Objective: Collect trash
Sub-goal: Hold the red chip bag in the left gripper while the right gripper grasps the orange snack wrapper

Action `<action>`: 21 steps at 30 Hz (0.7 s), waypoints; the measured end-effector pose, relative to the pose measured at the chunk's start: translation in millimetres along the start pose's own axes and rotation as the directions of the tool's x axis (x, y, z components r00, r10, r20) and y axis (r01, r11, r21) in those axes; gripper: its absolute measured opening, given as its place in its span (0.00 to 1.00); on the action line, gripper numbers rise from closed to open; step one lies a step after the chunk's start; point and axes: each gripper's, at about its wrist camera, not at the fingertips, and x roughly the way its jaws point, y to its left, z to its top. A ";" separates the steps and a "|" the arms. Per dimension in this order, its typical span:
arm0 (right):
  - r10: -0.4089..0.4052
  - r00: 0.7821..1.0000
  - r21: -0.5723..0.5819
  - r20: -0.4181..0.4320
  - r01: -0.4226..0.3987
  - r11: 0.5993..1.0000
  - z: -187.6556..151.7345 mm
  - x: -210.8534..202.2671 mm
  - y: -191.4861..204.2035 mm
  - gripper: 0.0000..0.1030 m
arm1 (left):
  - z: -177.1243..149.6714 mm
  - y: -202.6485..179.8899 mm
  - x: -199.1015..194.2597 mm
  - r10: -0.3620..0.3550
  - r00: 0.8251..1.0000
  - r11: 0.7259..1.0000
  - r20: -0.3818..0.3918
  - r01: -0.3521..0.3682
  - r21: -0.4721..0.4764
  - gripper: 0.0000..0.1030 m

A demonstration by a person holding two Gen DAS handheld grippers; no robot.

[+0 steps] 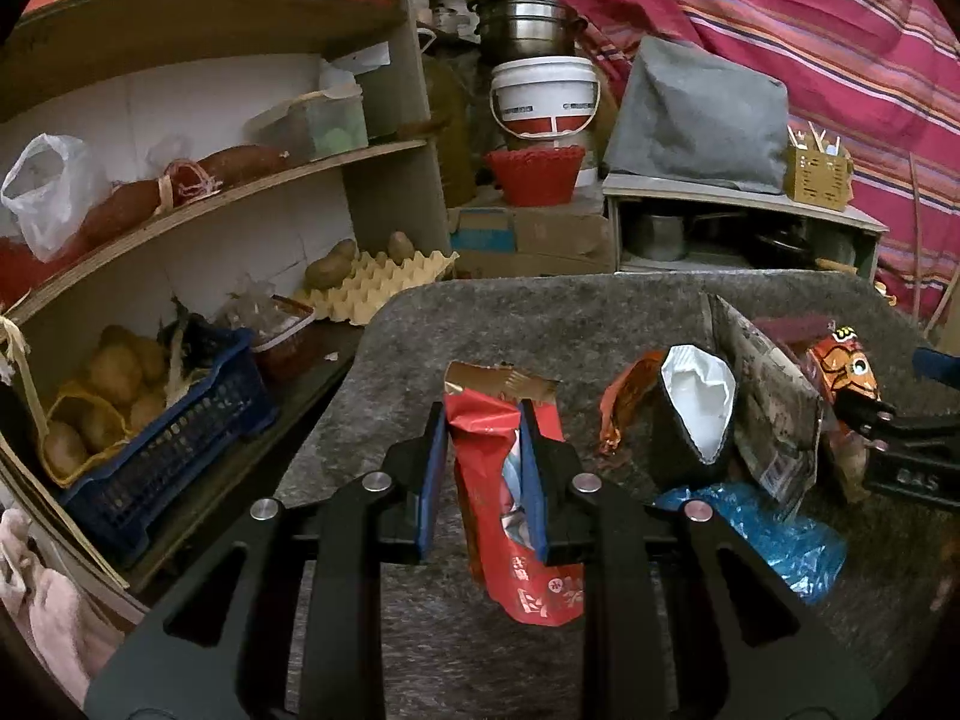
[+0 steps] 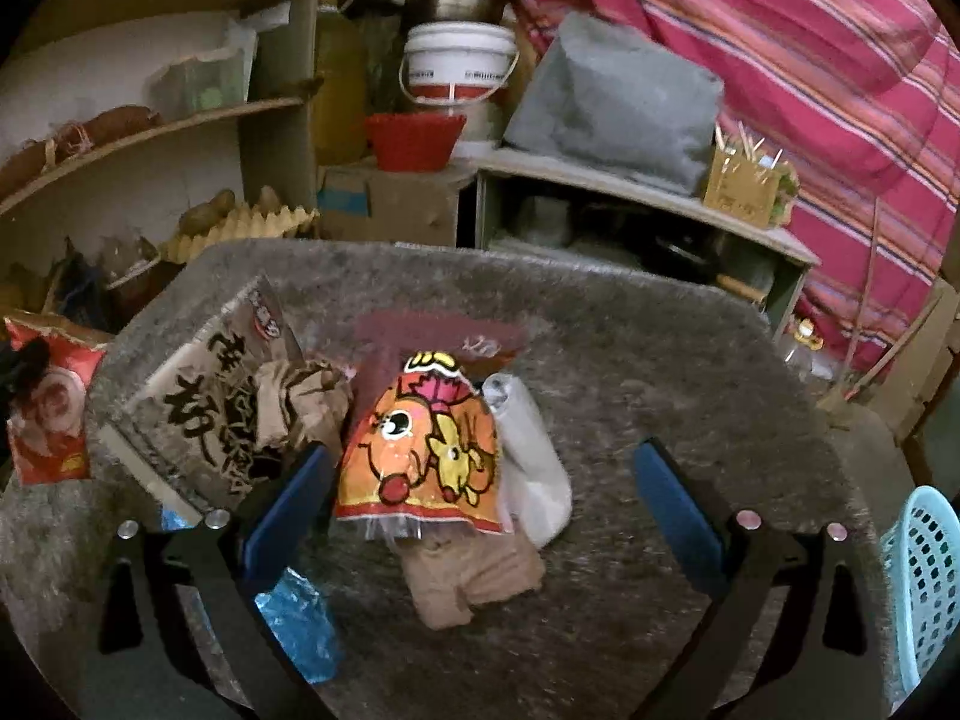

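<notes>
At lower centre of the left wrist view, left hand-held gripper [image 1: 483,480] clenches the red wrapper [image 1: 519,516], lifted off the table [image 1: 540,324]. Right hand-held gripper [image 2: 480,498], jaws spread, straddles the orange snack bag [image 2: 420,450], likely next pickup.

Near left, a red wrapper [image 1: 528,546] with a gold torn top and white print sits between blue pads [image 1: 433,480]. Right of it lie an orange packet [image 2: 420,450] with yellow cartoon figures, crinkled blue plastic [image 1: 774,534] and a grey mottled table [image 2: 630,360]. Far right hangs a pink striped cloth [image 1: 810,30].
</notes>
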 end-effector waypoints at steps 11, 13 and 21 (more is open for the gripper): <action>0.080 0.997 -0.029 -0.022 -0.080 0.996 -2.6 11.0 7.9 0.45 | 0.9 -7.1 -0.8 -0.012 1.000 1.000 0.002 0.012 0.007 0.21; 0.082 0.997 -0.036 -0.016 -0.082 0.996 -2.6 8.1 6.4 0.41 | 2.1 -8.5 -2.9 -0.008 1.000 1.000 0.005 0.008 0.011 0.21; 0.096 0.994 -0.009 0.050 -0.095 0.995 1.1 -21.7 -12.1 0.34 | 9.5 -17.8 -22.1 0.008 0.999 1.000 0.046 -0.009 0.019 0.21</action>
